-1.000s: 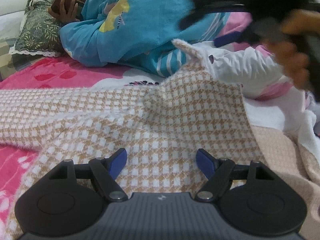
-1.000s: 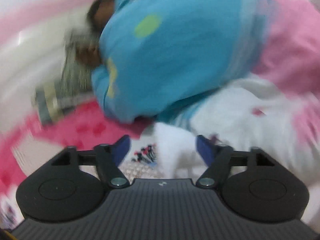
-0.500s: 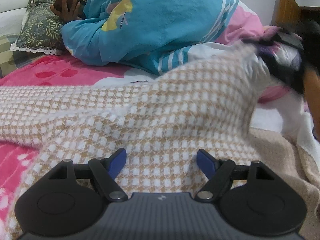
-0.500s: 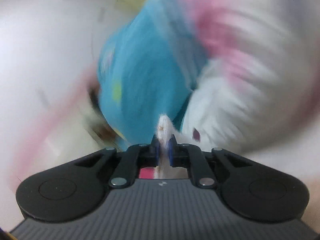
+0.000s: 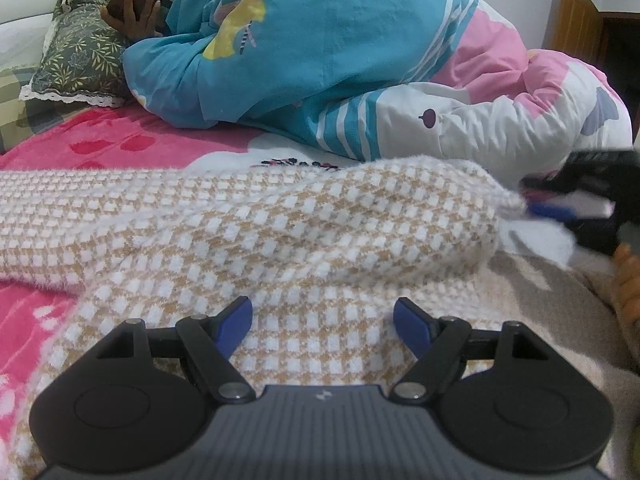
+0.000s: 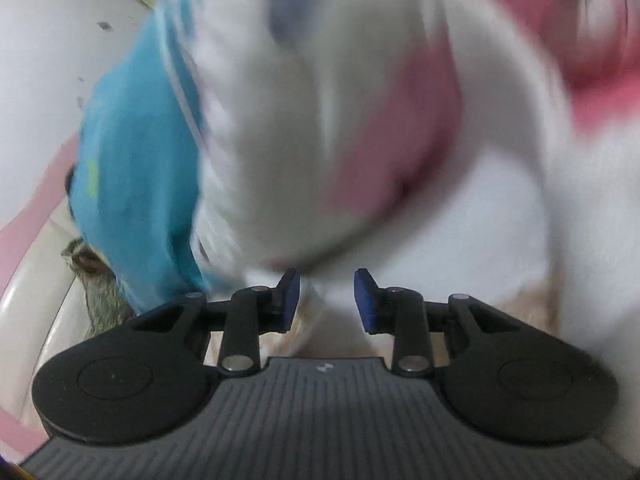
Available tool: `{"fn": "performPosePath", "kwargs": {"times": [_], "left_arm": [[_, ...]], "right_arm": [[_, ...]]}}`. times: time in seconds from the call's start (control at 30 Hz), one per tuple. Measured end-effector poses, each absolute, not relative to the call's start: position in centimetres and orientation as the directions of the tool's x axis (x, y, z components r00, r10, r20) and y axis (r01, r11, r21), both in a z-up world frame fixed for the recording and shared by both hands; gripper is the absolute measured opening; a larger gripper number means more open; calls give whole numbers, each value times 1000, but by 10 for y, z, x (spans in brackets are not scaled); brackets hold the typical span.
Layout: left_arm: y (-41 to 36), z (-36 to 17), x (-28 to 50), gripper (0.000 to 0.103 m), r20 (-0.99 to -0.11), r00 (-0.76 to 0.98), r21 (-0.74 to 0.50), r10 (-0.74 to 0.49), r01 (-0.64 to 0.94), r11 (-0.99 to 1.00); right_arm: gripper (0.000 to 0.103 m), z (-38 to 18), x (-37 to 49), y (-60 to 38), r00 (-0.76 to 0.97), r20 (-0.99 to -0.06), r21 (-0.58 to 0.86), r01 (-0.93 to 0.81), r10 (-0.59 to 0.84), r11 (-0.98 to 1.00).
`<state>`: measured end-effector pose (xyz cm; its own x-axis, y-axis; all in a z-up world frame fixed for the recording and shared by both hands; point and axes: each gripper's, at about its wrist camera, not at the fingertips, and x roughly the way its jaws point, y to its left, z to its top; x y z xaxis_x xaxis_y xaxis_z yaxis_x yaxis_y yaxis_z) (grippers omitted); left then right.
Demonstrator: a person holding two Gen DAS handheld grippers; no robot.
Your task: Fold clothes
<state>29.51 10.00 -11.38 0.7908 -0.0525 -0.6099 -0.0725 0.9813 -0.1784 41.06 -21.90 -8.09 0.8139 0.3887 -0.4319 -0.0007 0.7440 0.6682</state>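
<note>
The checked garment [image 5: 248, 240] lies spread on the bed [image 5: 120, 140], directly in front of the left gripper [image 5: 323, 322]. Half a second ago its far right corner was lifted high; now it has come down, and that edge forms a rounded fold near the right gripper [image 5: 560, 210].

The right gripper's fingers [image 6: 290, 292], which were pinched on the corner, are opening, and the pads do not press on the cloth. So I judge that one fold has just been laid and released. The left gripper has not moved; its fingers stand wide apart over the cloth and hold nothing.

The right wrist view is strongly blurred, so the white cloth between its fingers is perhaps the garment's corner. The garment's near part is hidden under the left gripper.
</note>
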Motion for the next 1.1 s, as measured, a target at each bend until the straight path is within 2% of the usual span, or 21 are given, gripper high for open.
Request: {"fn": "performPosePath", "kwargs": {"times": [0.03,0.13,0.23,0.33,0.4,0.53,0.6,0.77,0.87,1.1], "left_arm": [[100,-114,295,79,-610,790,-178,-52,-72,981],[100,-114,296,79,-610,791,-177,-52,-72,982],[100,-114,296,79,-610,791,-175,-51,-72,982],[99,-114,296,80,-611,790,-170,-47,-73,983],[99,-114,296,80,-611,790,-169,-46,-73,983],[100,-113,296,80,-611,791,-168,-46,-72,983],[100,-113,296,80,-611,791,-166,-45,-73,983],[98,-114,297,80,-611,790,-161,-41,-73,984],[97,-115,297,80,-612,790,-155,-37,-74,985],[94,-116,298,81,-613,790,-141,-27,-76,987]], "right_arm": [[29,-74,407,-220,834,-411,652,-12,367,758],[29,-66,409,-213,831,-426,602,-37,359,798],[29,-61,414,-202,809,-434,590,-77,396,804],[29,-40,409,-174,794,-425,482,-209,435,851],[28,-32,418,-157,776,-469,412,-231,422,882],[29,-50,439,-156,746,-593,331,-117,303,936],[29,-63,447,-164,737,-625,308,-69,257,949],[29,-71,495,-172,775,-572,305,-105,270,946],[29,-60,516,-168,825,-496,285,-141,272,948],[25,-34,590,-168,864,-442,312,-106,243,944]]}}
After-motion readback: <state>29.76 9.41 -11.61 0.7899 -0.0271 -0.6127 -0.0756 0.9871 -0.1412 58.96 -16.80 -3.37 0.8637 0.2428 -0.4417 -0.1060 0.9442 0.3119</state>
